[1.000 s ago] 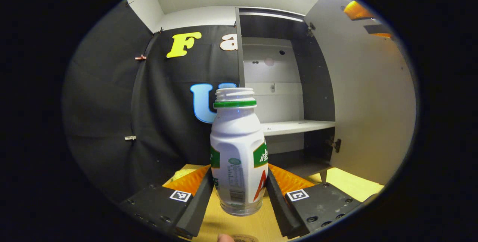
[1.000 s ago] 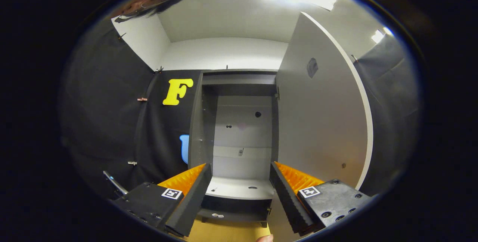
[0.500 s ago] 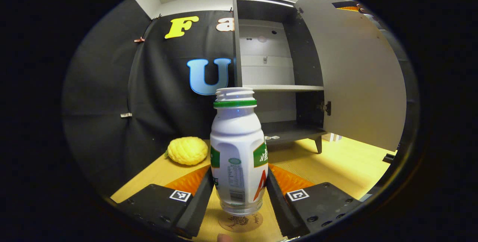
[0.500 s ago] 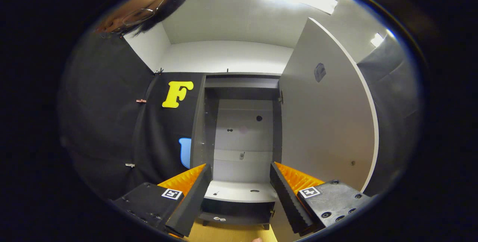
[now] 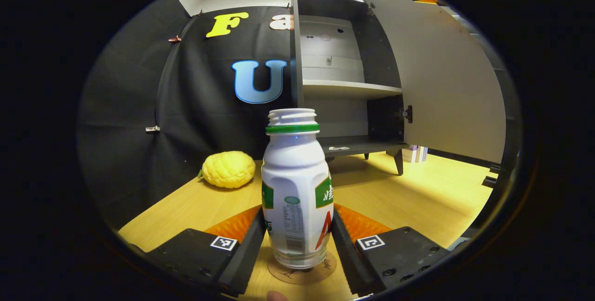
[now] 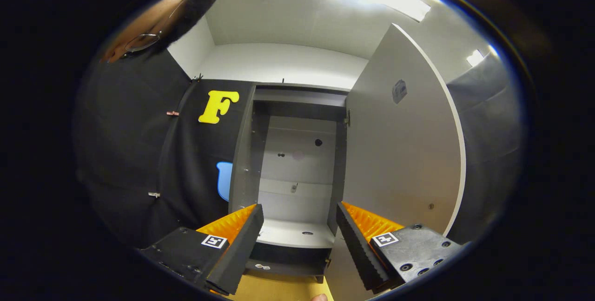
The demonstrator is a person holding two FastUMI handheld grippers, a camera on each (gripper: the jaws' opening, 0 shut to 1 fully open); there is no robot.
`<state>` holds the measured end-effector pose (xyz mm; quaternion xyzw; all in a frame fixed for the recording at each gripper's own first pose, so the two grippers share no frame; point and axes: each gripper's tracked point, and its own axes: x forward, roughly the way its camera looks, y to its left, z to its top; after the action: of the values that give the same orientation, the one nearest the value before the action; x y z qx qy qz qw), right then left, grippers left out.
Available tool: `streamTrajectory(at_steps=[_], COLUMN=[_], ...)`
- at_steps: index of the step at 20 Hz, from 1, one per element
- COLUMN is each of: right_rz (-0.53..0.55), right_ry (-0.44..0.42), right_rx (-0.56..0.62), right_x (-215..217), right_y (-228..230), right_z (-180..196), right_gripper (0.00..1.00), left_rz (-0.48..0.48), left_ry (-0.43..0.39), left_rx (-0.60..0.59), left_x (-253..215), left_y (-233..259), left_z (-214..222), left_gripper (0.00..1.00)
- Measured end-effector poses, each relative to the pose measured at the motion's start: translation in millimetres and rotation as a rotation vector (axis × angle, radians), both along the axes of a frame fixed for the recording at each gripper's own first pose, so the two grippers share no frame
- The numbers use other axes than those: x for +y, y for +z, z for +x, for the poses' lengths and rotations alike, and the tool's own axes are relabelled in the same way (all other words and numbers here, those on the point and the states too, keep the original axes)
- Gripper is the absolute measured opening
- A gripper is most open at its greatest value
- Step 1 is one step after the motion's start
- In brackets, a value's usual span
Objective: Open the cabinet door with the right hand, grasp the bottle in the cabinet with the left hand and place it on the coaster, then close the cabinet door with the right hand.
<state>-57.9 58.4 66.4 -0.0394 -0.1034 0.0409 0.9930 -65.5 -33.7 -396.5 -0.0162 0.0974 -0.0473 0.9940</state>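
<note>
In the left gripper view, a white bottle (image 5: 296,189) with a green neck ring and no cap stands upright between my left gripper's (image 5: 297,240) two fingers, which press on its sides. Its base sits at or just above a round brown coaster (image 5: 301,273) on the wooden table. The cabinet (image 5: 344,73) stands behind with its door (image 5: 446,82) swung wide to the right. In the right gripper view, my right gripper (image 6: 300,240) is open with nothing in it, facing the cabinet interior (image 6: 297,171) and the open door (image 6: 399,152).
A bumpy yellow fruit (image 5: 228,169) lies on the wooden table (image 5: 418,199) at the left, near the black cloth wall. The cabinet shelf (image 5: 348,88) is bare. A person's head (image 6: 172,17) shows at the upper left of the right gripper view.
My left gripper has come down with the bottle; the table, yellow fruit and coaster have risen into view and the coaster now lies under the bottle's base. The right gripper barely shifted.
</note>
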Motion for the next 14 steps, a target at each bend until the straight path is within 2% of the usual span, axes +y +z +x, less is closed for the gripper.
streamTrajectory(at_steps=[6, 7, 8, 9, 14], right_rz=[-0.006, -0.009, -0.011, -0.012, 0.004], right_ry=[0.024, 0.029, 0.033, 0.033, 0.035], right_rx=[0.042, 0.041, 0.040, 0.039, 0.058], right_x=[10.3, 11.6, 12.8, 12.5, 8.9], right_y=[-9.9, -9.7, -9.5, -9.7, -13.8], right_z=[-1.3, -2.9, -3.9, -5.1, -6.7], right_gripper=[0.97, 0.97, 0.97, 0.97, 0.97], left_rz=[-0.010, -0.009, -0.007, -0.003, 0.006], left_ry=[-0.023, -0.022, -0.021, -0.016, -0.004], left_rx=[0.019, 0.026, 0.035, 0.041, 0.063], left_x=[-6.5, -6.0, -4.8, -3.1, -3.0], left_y=[-7.2, -8.0, -10.9, -10.8, -9.4], left_z=[-4.2, -4.4, -4.3, -4.8, -15.3], left_gripper=[0.80, 0.82, 0.90, 0.93, 0.94])
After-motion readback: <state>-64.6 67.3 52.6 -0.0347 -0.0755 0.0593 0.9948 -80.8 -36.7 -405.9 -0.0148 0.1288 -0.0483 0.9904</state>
